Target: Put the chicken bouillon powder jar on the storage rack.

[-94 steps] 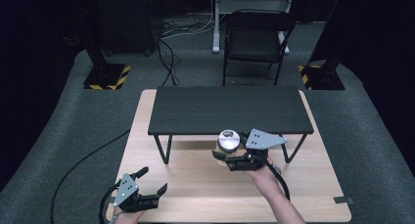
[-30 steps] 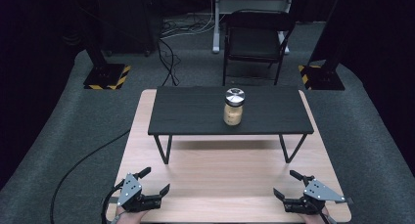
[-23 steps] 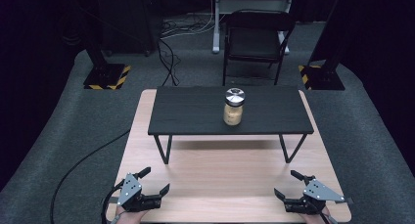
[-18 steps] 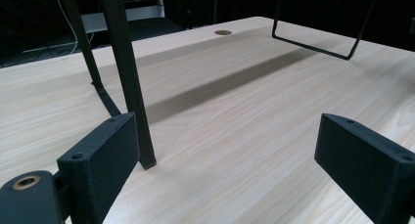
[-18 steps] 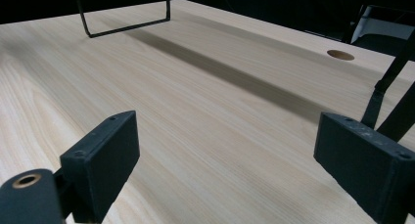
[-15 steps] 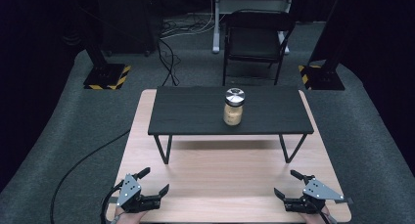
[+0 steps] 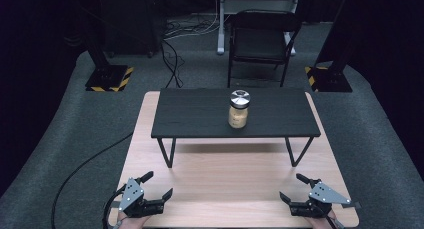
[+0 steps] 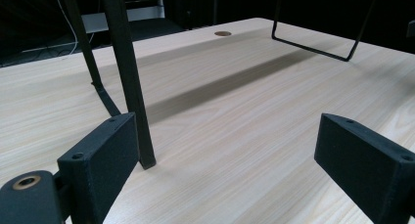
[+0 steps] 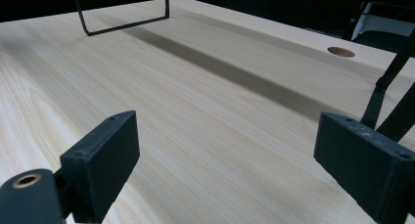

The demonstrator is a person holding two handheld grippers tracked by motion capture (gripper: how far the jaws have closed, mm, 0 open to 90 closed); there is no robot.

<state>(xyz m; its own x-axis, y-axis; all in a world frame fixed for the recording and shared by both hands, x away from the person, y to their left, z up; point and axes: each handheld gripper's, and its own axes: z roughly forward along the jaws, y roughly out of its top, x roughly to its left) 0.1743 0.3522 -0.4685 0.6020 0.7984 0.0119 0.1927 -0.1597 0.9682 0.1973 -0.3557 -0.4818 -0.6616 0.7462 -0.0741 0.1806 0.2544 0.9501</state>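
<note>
Wood table (image 7: 235,179): jar (image 7: 239,109) sits on the black shelf (image 7: 190,114), looks done; left gripper (image 7: 156,185) and right gripper (image 7: 294,187) empty, fingers apart.

Open tabletop (image 7: 225,174) ahead; black shelf (image 7: 200,114) legs flank passage; jar (image 7: 239,109) atop.

Left gripper (image 7: 159,185), right gripper (image 7: 291,187); fingers apart
</note>
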